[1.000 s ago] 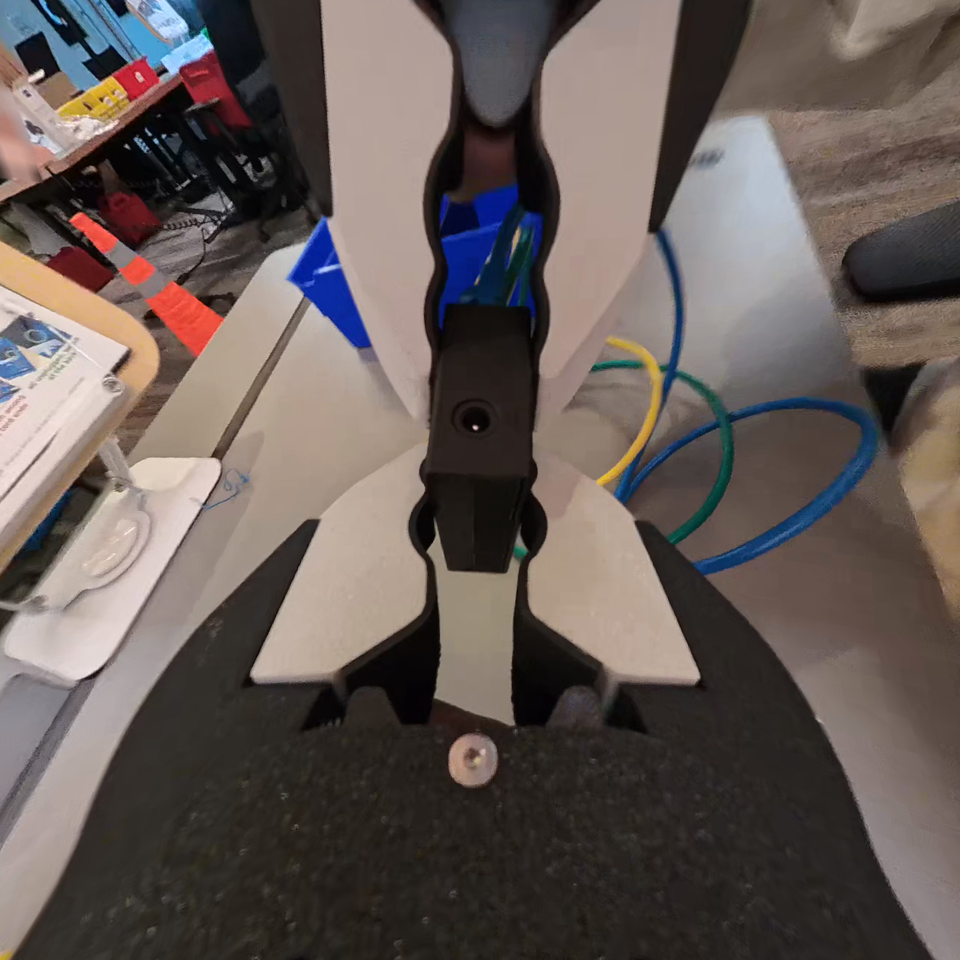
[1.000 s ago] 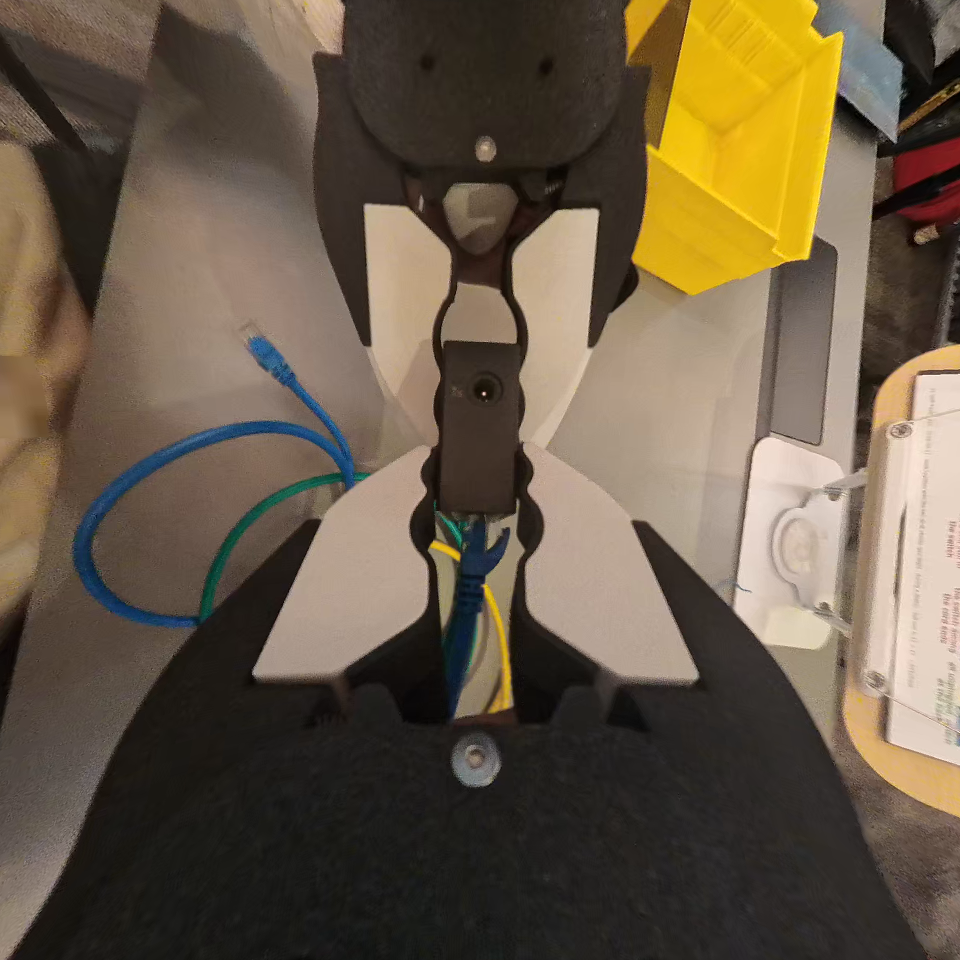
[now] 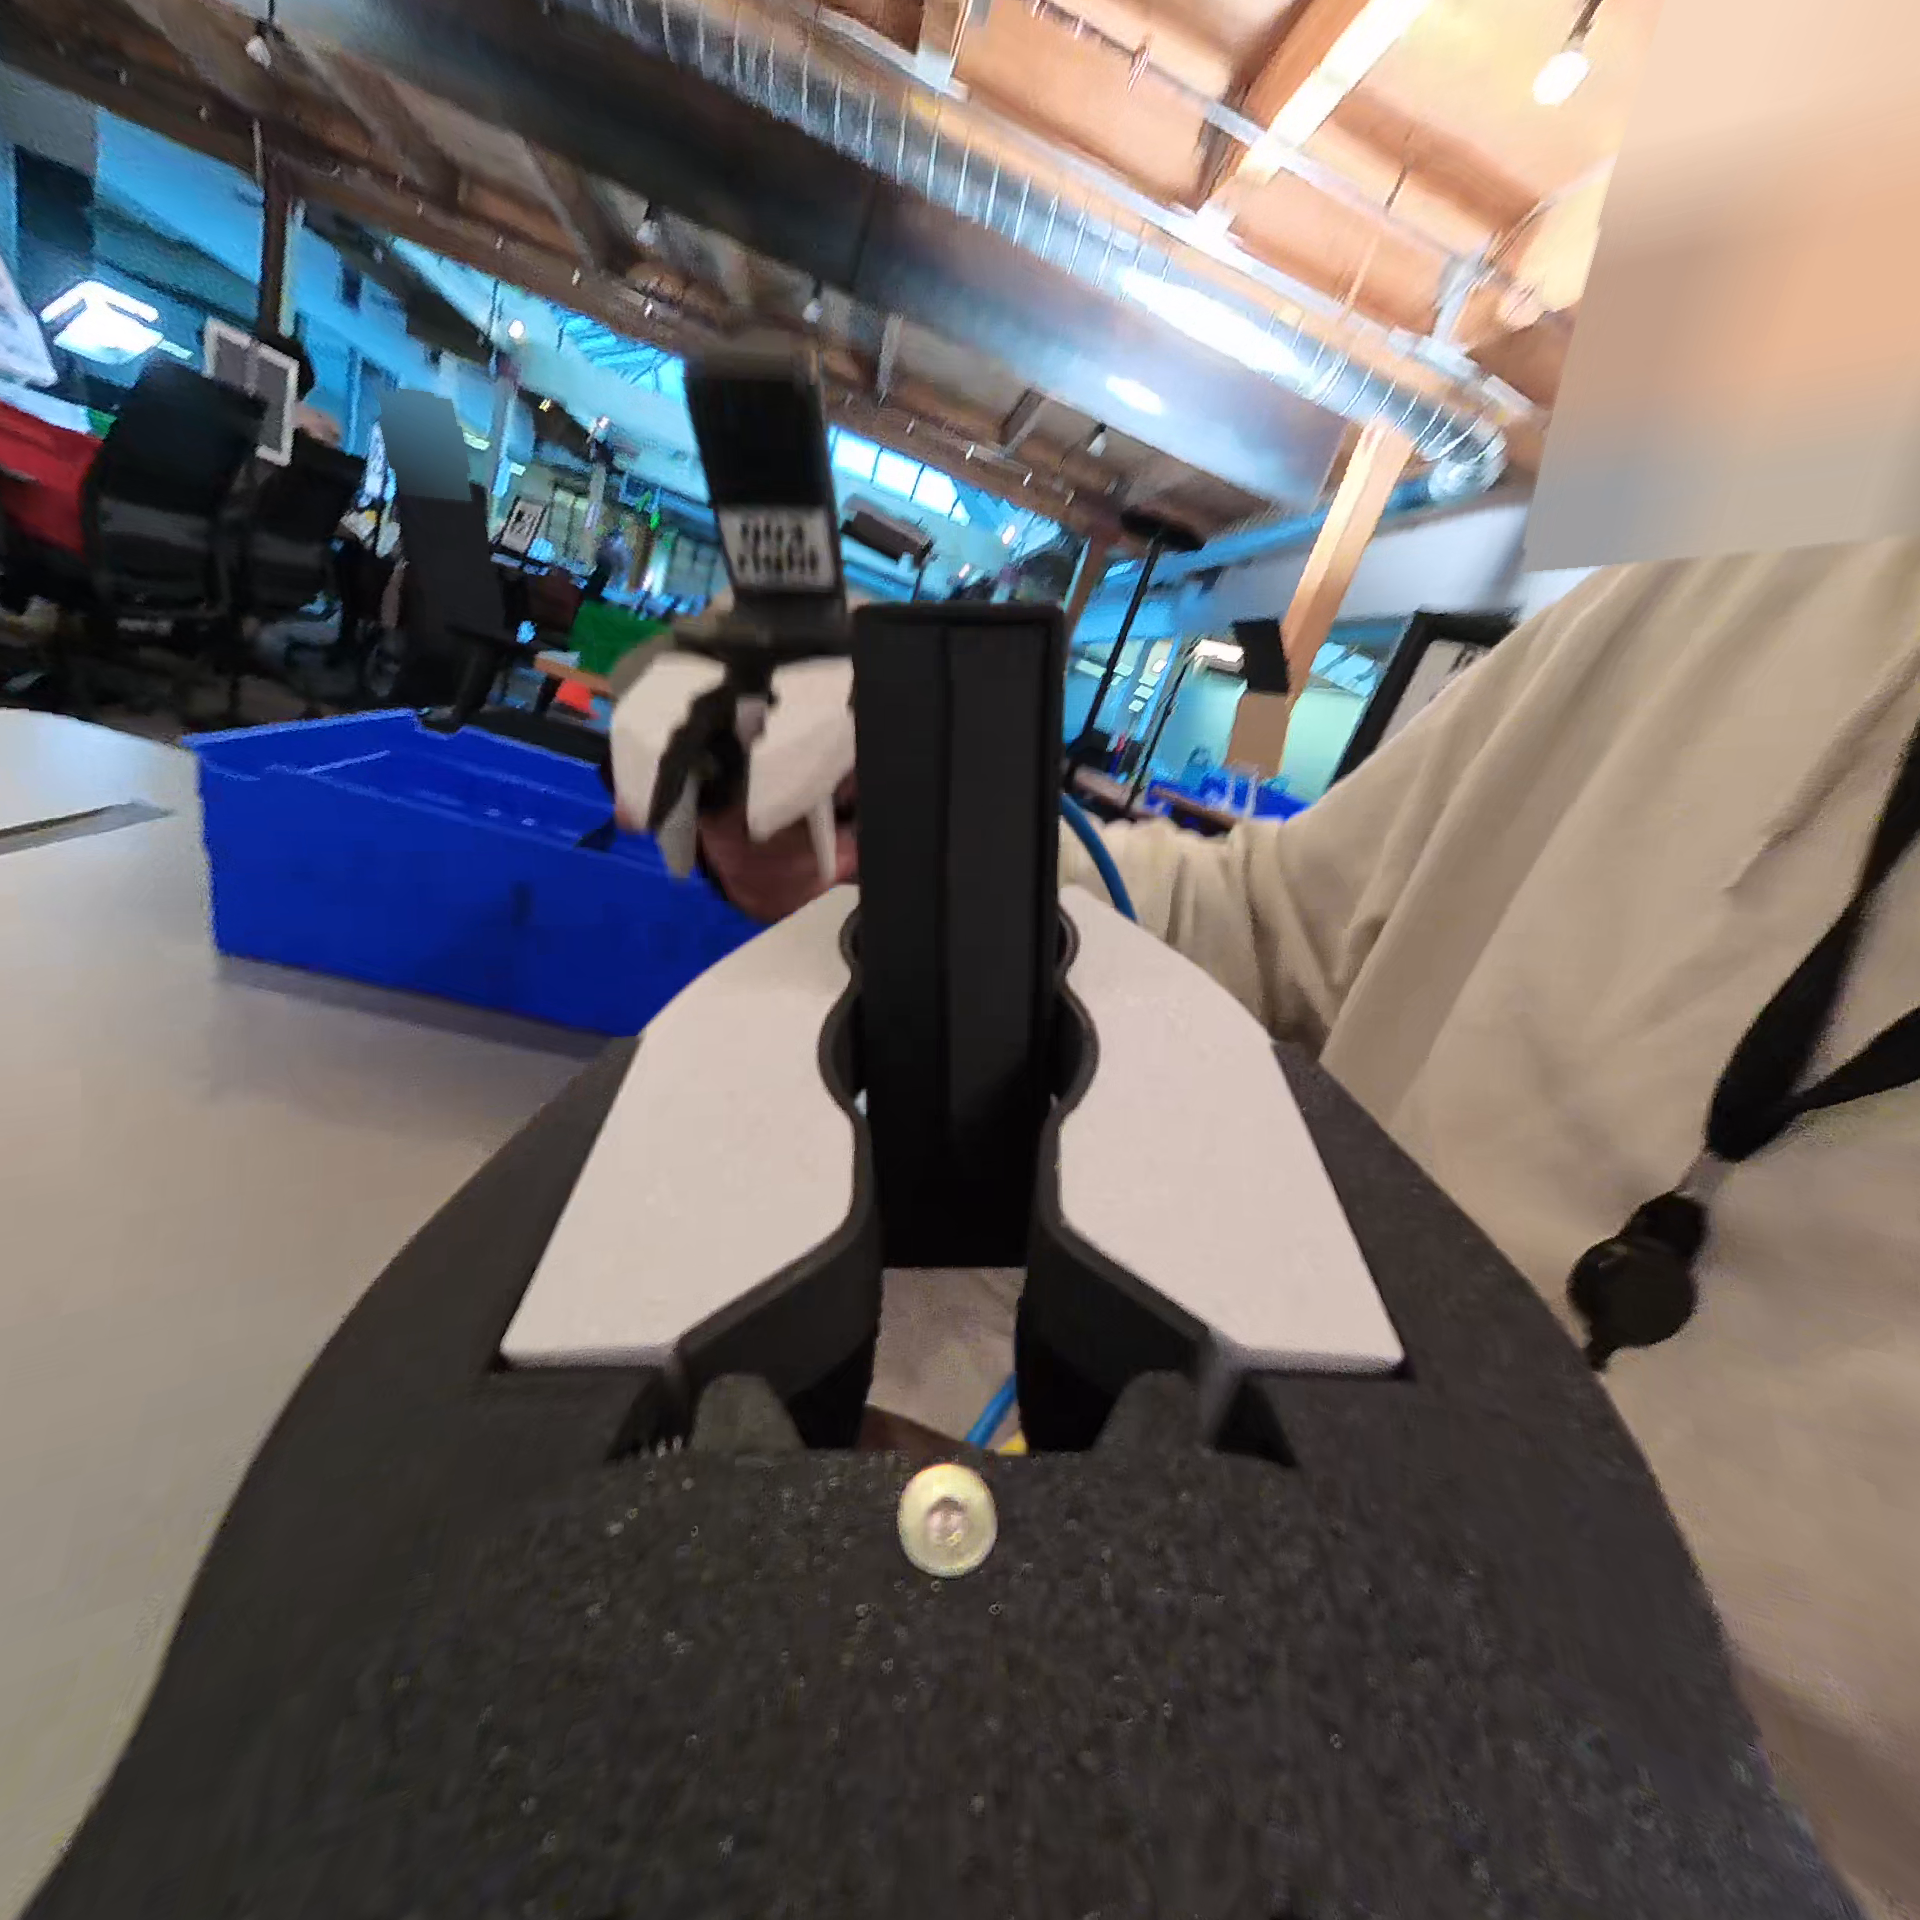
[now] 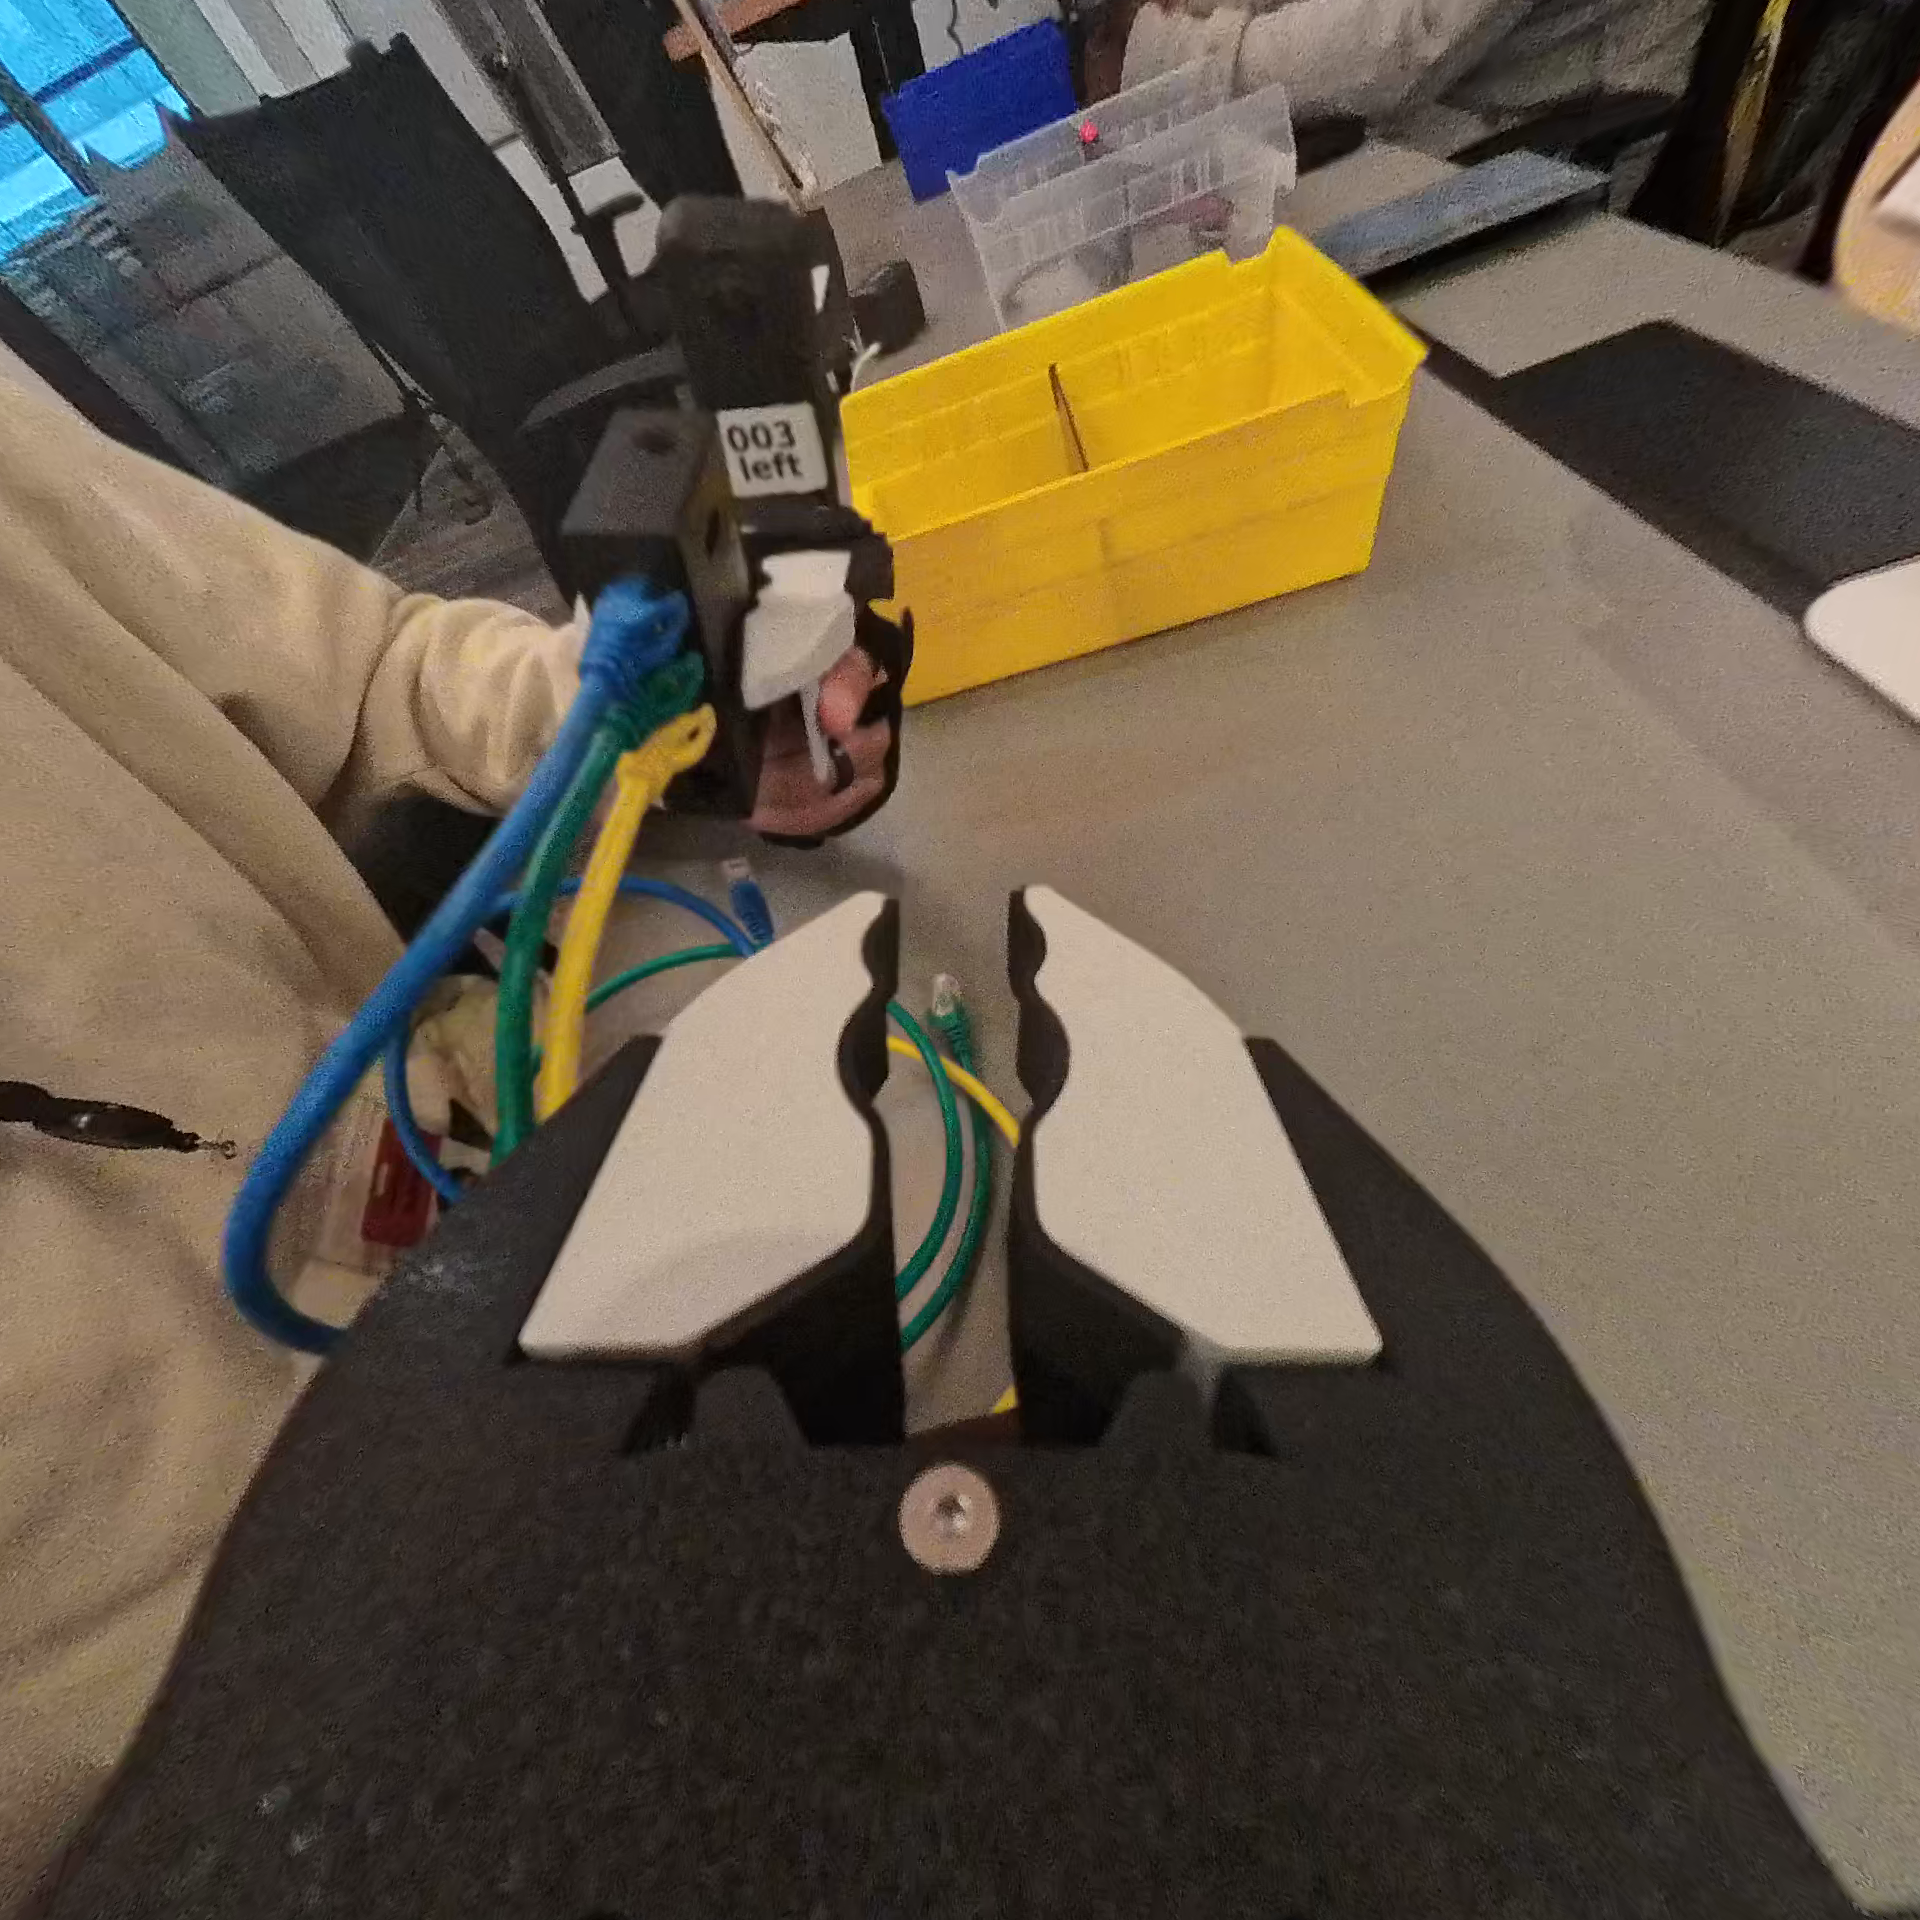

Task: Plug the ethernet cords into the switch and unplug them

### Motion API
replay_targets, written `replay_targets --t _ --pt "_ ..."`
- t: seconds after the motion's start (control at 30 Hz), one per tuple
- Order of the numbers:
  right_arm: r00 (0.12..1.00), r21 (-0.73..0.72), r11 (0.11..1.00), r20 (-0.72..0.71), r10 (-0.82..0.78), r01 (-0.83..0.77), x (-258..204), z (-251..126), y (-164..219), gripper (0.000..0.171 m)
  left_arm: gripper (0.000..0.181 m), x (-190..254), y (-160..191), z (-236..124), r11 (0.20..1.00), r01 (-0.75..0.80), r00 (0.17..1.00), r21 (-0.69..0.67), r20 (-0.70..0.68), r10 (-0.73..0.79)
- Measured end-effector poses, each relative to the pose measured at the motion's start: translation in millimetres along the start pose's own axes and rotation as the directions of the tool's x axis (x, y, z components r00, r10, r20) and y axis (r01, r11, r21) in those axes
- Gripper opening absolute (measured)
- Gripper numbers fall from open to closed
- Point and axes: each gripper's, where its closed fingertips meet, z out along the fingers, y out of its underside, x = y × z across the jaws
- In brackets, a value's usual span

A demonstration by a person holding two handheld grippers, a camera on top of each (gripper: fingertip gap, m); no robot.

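Note:
My left gripper (image 3: pixel 958 935) is shut on the black switch (image 3: pixel 956 779) and holds it upright above the grey table (image 3: pixel 208 1195). In the right wrist view the left gripper (image 4: pixel 727 582) holds the switch (image 4: pixel 634 488) in the air. A blue cord (image 4: pixel 436 966), a green cord (image 4: pixel 520 935) and a yellow cord (image 4: pixel 592 894) are plugged into the switch and hang down. My right gripper (image 4: pixel 956 914) is open and empty, low over the table. A loose green plug (image 4: pixel 951 1013) lies between its fingers and a loose blue plug (image 4: pixel 748 904) lies just beyond. The right gripper also shows far off in the left wrist view (image 3: pixel 727 748).
A blue bin (image 3: pixel 416 852) stands on the table behind the right gripper. A yellow bin (image 4: pixel 1143 488) stands beyond the left gripper, with a clear plastic case (image 4: pixel 1122 197) behind it. The person's cream sleeve (image 4: pixel 208 675) fills the left. A black mat (image 4: pixel 1714 447) lies far right.
My right gripper has let go of the switch, opened and drawn back. My left gripper has lifted and tilted the switch up off the table, with the cords still plugged in.

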Motion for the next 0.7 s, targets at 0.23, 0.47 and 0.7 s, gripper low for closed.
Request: replay_targets --t 0.23,0.47,0.7 --pt "0.982 0.221 0.974 -0.172 0.079 -0.040 4 -14 8 0.024 0.030 -9 1 4 1.000 0.026 0.999 0.010 0.020 -0.026" --pt "0.994 0.176 0.984 -0.109 -0.003 0.022 -38 7 37 0.024 0.030 -17 -8 1 0.988 0.116 0.993 0.103 0.001 -0.117" --pt "0.996 0.266 0.964 -0.078 0.034 -0.012 -30 25 11 0.026 0.030 -22 -11 -1 0.982 0.120 0.992 0.144 0.030 -0.126"
